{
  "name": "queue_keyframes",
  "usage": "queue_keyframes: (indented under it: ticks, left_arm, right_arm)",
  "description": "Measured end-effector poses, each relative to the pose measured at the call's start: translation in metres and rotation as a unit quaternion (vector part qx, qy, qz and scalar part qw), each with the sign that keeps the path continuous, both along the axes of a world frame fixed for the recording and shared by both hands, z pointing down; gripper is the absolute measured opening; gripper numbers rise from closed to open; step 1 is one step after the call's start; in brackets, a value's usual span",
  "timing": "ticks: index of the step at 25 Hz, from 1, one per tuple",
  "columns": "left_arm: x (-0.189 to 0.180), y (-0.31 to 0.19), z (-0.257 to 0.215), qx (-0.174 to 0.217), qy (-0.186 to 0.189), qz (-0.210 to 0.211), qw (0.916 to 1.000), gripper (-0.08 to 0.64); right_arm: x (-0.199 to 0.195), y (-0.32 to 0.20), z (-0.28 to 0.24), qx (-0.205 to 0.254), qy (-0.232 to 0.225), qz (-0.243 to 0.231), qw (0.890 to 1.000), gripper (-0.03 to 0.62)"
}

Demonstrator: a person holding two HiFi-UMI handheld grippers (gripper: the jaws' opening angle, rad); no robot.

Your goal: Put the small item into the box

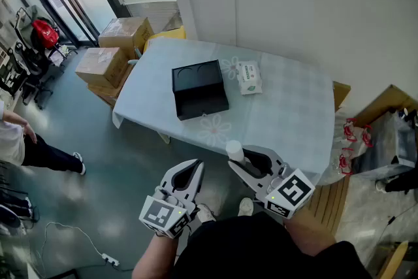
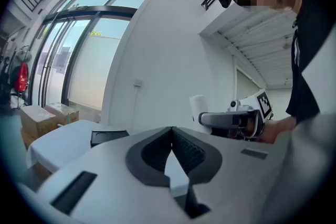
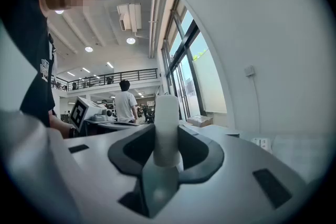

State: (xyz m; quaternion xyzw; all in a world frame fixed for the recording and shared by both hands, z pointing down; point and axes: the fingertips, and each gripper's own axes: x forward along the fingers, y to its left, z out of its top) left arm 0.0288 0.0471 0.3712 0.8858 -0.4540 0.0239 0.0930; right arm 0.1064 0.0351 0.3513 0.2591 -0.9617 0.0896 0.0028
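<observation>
A small white cylinder (image 1: pixel 234 151) stands upright between the jaws of my right gripper (image 1: pixel 243 158), which is shut on it below the table's near edge. In the right gripper view the cylinder (image 3: pixel 167 128) sticks up well past the pads. From the left gripper view I see the same cylinder (image 2: pixel 197 105) in the right gripper (image 2: pixel 210 118). My left gripper (image 1: pixel 191 172) hangs beside it to the left, shut and empty, its tips touching (image 2: pixel 170 129). The black box (image 1: pixel 199 89) lies open on the table (image 1: pixel 294 108), left of centre, far from both grippers.
A white wipes packet (image 1: pixel 249 77) lies right of the box. Cardboard boxes (image 1: pixel 117 49) and a yellow one (image 1: pixel 166 34) are stacked beyond the table's left end. Bags (image 1: pixel 353 140) and a wooden panel sit at the right. A person (image 1: pixel 26 144) stands at far left.
</observation>
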Motion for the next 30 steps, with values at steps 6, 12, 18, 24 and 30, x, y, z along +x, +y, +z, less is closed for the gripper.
queue_keyframes:
  ticks: [6,12,18,24,30]
  left_arm:
    - [0.002,-0.003,-0.006,0.000,0.003,0.004,1.0000,0.008]
    - [0.000,-0.002,-0.002,0.002,-0.001,0.009,1.0000,0.008]
    - [-0.007,0.003,-0.012,0.000,0.004,0.009,0.9999,0.008]
    - [-0.028,0.008,-0.010,0.000,-0.003,0.000,1.0000,0.008]
    - [-0.045,0.012,-0.011,-0.003,0.011,0.002,0.9999,0.008]
  right_arm:
    - [-0.001,-0.002,-0.001,0.002,0.002,0.000,1.000,0.137]
    - [-0.005,0.000,-0.002,0.012,0.009,-0.002,1.000,0.138]
    - [-0.014,0.001,-0.004,0.007,-0.001,-0.004,1.000,0.138]
    - [-0.031,0.005,-0.004,-0.004,-0.004,-0.007,1.000,0.138]
    - [-0.051,0.008,-0.002,-0.009,-0.001,-0.008,1.000,0.138]
